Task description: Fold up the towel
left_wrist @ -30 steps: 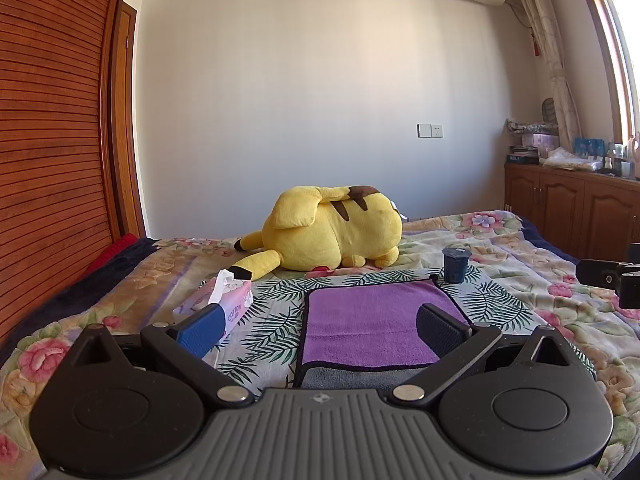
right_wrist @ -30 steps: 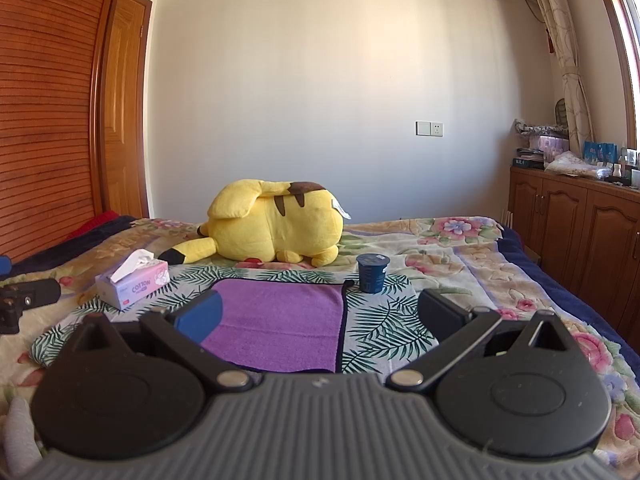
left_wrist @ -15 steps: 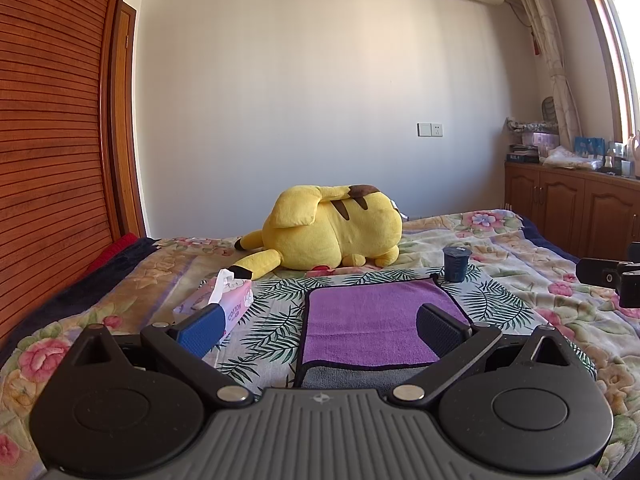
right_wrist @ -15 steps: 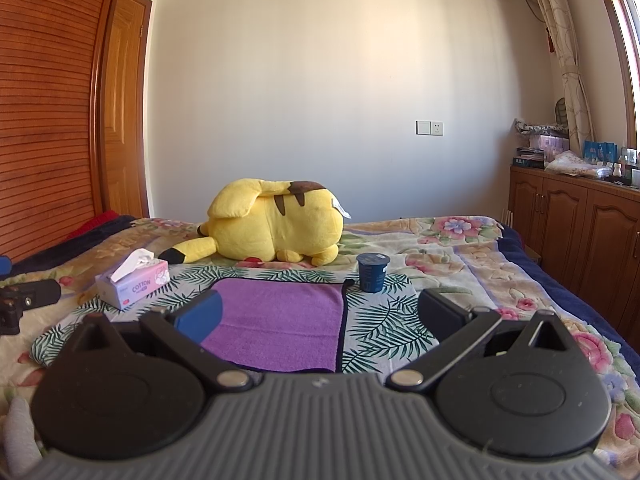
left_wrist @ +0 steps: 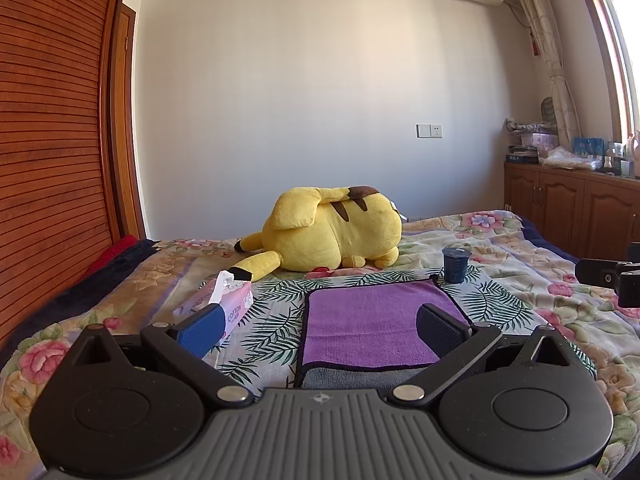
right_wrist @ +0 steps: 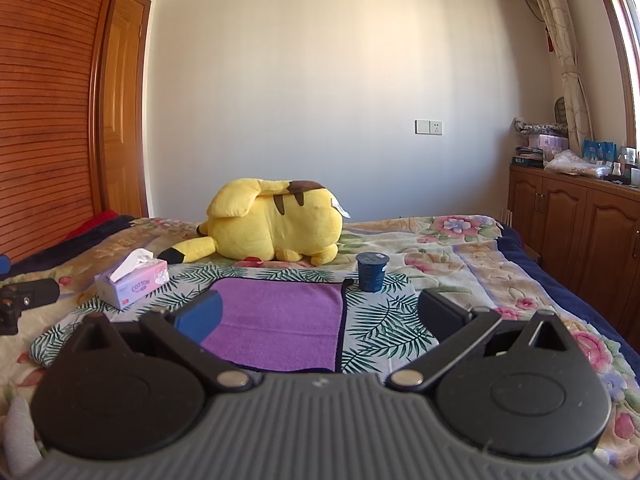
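1. Fingers (left_wrist: 198,330) of left gripper (left_wrist: 320,328) spread wide, nothing pinched, held above near edge of towel (left_wrist: 376,324).
2. Fingers (right_wrist: 440,314) of right gripper (right_wrist: 318,316) also spread wide, empty, held over towel's (right_wrist: 280,322) right border and the leaf-print cloth (right_wrist: 380,320) beside it.
3. Left to right across the bed (left_wrist: 520,240): tissue box (left_wrist: 218,306) just beside the cloth's left edge, purple towel flat in the middle, dark blue cup (left_wrist: 455,265) upright near towel's far right corner. Yellow plush toy (left_wrist: 332,232) behind all, well apart from towel.
4. Towel lying flat on the leaf-print cloth, dark trim round the edge. Grey strip (left_wrist: 360,378) showing at near edge in left view, probably the underside turned up or a second layer; cannot tell which.
5. Fold judged not begun; neither gripper touching towel.
6. Risks:
   - Pinching leaf-print cloth along with towel corner, since towel lies straight on it; whole cloth would drag.
   - Dragged cloth or a far-corner sweep tipping the cup; cannot tell if sealed.
   - Left fingers brushing tissue box on a wide approach.
   - Uneven lift between sides giving a skewed fold.
   - Soft bed sinking under a press, making a thin edge hard to catch.
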A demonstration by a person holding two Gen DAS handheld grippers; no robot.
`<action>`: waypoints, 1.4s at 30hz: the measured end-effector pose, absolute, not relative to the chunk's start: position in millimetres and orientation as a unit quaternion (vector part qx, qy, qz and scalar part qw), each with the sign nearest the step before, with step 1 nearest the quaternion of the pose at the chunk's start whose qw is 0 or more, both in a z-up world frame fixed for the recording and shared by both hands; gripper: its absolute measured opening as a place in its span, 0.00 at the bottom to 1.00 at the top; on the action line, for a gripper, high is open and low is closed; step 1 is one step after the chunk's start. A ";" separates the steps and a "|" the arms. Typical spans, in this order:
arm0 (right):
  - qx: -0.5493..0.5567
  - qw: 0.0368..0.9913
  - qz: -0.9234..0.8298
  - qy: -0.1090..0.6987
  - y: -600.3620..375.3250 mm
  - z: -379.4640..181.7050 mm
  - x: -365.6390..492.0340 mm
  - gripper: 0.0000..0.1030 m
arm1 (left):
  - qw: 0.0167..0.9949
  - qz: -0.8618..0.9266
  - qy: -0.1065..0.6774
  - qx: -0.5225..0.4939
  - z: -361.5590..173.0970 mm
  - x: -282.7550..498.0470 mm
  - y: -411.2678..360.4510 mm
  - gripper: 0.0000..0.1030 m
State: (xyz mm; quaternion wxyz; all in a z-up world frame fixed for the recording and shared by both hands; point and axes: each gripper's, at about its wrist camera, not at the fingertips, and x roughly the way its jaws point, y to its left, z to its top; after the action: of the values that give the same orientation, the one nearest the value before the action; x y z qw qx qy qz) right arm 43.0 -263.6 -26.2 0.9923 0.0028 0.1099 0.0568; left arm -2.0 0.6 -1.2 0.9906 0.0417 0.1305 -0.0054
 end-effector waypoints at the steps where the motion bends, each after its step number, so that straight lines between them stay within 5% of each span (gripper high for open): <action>1: 0.003 0.992 0.057 0.110 -263.7 -26.2 43.0 1.00 | 0.991 -0.005 0.130 0.042 -1.1 -1.8 0.4 0.84; 42: 0.003 0.987 0.064 0.146 -255.0 -30.9 52.7 1.00 | 0.983 -0.011 0.174 0.061 -14.2 7.2 -6.1 0.84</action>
State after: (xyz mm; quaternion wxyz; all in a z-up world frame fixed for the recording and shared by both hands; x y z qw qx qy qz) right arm 52.7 -255.0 -30.9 0.9872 0.0029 0.1459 0.0640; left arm 7.2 -6.1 -14.2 0.9829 0.0607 0.1735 -0.0108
